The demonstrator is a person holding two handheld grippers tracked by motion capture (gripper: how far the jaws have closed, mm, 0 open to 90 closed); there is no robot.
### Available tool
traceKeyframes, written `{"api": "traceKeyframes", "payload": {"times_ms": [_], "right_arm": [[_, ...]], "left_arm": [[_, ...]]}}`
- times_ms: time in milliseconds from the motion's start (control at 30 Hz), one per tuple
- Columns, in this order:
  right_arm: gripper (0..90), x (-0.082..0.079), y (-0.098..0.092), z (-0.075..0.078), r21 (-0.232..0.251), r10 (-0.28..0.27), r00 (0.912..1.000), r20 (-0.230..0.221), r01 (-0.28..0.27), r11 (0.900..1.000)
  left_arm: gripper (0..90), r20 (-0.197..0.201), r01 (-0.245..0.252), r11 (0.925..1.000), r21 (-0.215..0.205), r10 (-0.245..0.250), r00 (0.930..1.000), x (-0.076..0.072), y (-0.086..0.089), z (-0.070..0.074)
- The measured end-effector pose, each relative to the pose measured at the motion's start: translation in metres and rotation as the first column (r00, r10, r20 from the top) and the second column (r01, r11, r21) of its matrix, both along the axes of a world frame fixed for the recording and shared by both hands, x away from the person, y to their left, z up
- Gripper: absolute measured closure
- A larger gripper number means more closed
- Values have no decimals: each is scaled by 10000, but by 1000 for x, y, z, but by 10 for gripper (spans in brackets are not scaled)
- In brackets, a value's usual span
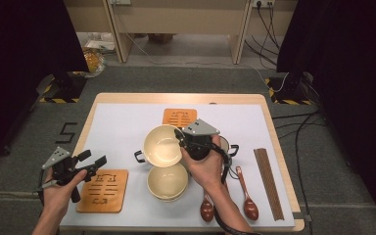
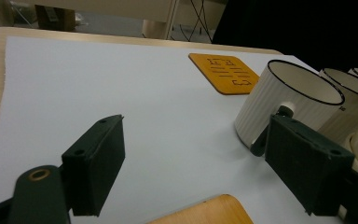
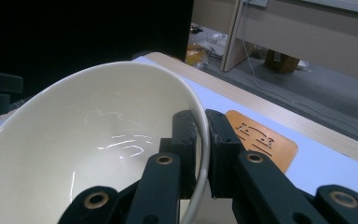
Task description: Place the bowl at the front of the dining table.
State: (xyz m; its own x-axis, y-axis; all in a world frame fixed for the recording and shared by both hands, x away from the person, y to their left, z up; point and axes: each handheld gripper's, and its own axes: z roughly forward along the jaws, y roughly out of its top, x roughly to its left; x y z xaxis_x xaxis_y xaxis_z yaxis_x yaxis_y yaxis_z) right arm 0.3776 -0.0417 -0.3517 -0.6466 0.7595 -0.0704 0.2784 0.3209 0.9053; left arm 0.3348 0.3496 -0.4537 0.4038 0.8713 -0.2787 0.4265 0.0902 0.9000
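Note:
My right gripper (image 1: 180, 138) is shut on the rim of a cream bowl (image 1: 161, 146), holding it tilted above the table's middle. In the right gripper view the two black jaws pinch the bowl's (image 3: 88, 140) edge, one pad inside and one outside. A second cream bowl (image 1: 167, 182) sits on the white mat (image 1: 122, 127) just in front of it. At the near left my left gripper (image 1: 90, 164) hovers open over an orange wooden trivet (image 1: 103, 190). Nothing is between the left gripper's (image 2: 193, 140) jaws.
A second orange trivet (image 1: 178, 117) lies at the far middle. White ribbed pots with black rims (image 2: 289, 100) stand behind the bowls, one black handle (image 1: 139, 156) sticking out. Two brown spoons (image 1: 247, 196) and a bundle of chopsticks (image 1: 268, 181) lie at the right.

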Motion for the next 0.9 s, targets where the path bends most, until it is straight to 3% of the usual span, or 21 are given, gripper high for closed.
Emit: {"api": "traceKeyframes", "payload": {"times_ms": [900], "right_arm": [[831,16,-2,6,36,-317,9995,96,316,9995]], "left_arm": [[193,64,-59,10000,-68,60,10000,0,1,2]]}}
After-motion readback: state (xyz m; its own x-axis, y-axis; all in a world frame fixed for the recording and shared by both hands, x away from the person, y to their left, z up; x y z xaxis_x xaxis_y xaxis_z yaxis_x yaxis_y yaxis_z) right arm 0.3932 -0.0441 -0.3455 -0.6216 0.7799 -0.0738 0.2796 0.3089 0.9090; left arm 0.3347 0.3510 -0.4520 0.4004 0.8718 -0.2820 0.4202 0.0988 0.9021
